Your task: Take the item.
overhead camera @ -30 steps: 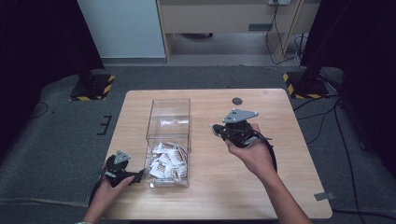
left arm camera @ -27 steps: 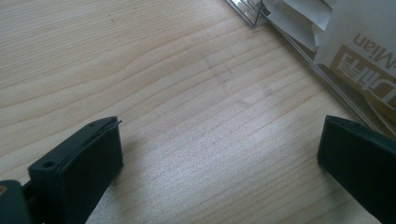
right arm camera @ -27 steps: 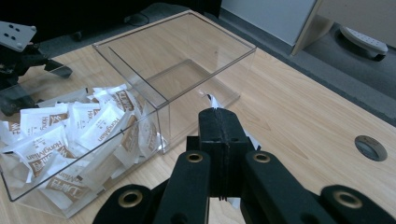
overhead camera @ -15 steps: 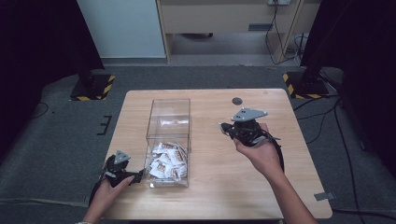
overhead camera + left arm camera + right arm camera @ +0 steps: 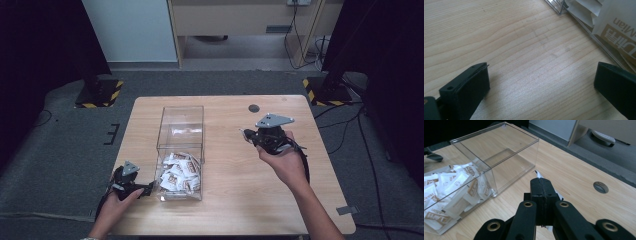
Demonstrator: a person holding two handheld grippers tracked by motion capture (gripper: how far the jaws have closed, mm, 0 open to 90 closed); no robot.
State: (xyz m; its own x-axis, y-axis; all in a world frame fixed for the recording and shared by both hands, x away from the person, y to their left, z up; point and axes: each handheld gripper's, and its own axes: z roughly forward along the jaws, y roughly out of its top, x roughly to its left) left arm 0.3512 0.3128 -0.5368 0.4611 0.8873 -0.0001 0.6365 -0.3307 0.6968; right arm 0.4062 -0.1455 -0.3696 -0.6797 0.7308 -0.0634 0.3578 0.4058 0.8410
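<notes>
A clear plastic box (image 5: 181, 125) stands left of centre on the wooden table (image 5: 230, 200). Its near half holds several white-and-brown packets (image 5: 177, 172). My left gripper (image 5: 145, 189) rests low on the table beside the box's near left corner. Its jaws stand wide open over bare wood (image 5: 541, 75), with the box edge (image 5: 584, 23) and packets (image 5: 614, 22) just beyond. My right gripper (image 5: 248, 135) hovers to the right of the box, pointing toward it. Its jaws (image 5: 541, 181) are pressed together on a thin white packet (image 5: 537, 173) whose edge peeks out past the tips. The box (image 5: 511, 157) and its packets (image 5: 451, 187) lie ahead of it.
A round cable hole (image 5: 254, 108) sits in the table behind the right gripper. Dark stands with yellow-black striped feet (image 5: 100, 95) flank the table on grey carpet. The far half of the box is bare inside.
My right gripper has drifted to the right, away from the box, still shut. The left gripper has stayed where it was.
</notes>
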